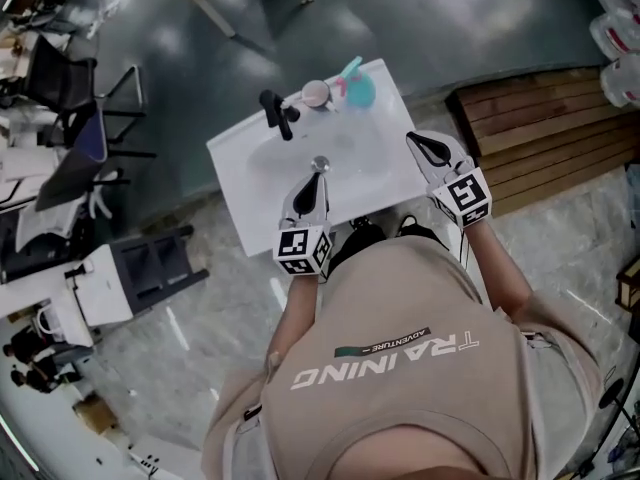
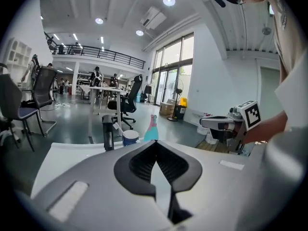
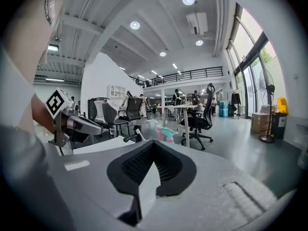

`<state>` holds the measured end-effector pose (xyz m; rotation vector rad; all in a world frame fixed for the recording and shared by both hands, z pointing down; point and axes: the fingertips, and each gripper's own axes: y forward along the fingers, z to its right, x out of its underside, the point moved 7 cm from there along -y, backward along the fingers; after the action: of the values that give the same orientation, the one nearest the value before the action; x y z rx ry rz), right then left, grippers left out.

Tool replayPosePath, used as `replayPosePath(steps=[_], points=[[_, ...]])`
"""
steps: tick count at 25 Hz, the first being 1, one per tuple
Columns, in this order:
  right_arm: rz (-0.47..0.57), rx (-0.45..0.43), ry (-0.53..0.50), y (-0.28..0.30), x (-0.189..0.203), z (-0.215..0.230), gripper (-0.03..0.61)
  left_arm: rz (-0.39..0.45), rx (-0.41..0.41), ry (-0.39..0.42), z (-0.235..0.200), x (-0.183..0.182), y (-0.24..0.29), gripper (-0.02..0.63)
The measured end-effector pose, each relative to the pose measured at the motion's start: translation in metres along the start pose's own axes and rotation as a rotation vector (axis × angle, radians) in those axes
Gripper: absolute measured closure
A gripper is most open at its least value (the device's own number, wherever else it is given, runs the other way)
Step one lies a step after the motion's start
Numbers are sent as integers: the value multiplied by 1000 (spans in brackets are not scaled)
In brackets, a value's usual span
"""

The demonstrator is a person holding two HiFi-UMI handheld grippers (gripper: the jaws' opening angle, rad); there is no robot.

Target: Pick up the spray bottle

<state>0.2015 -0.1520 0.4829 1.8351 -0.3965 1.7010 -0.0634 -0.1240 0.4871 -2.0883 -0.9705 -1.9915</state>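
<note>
The spray bottle (image 1: 357, 87), teal with a pink trigger, stands upright on the back right corner of the white sink (image 1: 240, 183). It also shows in the left gripper view (image 2: 152, 129) and the right gripper view (image 3: 167, 134), beyond the jaw tips. My left gripper (image 1: 319, 166) hovers over the middle of the basin, shut and empty, well short of the bottle. My right gripper (image 1: 418, 139) is at the sink's right edge, to the near right of the bottle, shut with nothing in it.
A black faucet (image 1: 277, 114) and a small cup (image 1: 316, 93) stand on the sink's back rim left of the bottle. Wooden pallets (image 1: 540, 133) lie on the floor to the right. Office chairs and desks (image 1: 70, 138) fill the left side.
</note>
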Motion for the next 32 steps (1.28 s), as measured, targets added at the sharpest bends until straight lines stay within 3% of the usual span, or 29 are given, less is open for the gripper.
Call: replayPosePath(steps=[7, 12, 18, 25, 32], points=[[0, 92, -11, 12, -18, -2, 576, 66, 106, 36, -27, -22, 25, 598], [18, 175, 40, 25, -20, -6, 577, 35, 150, 34, -45, -11, 25, 597], [-29, 103, -39, 38, -25, -9, 577, 27, 131, 4, -53, -13, 33, 598], [-44, 76, 89, 59, -6, 32, 577, 31, 72, 31, -42, -38, 44, 598], [-35, -7, 19, 95, 0, 55, 566, -3, -19, 15, -39, -34, 56, 597]])
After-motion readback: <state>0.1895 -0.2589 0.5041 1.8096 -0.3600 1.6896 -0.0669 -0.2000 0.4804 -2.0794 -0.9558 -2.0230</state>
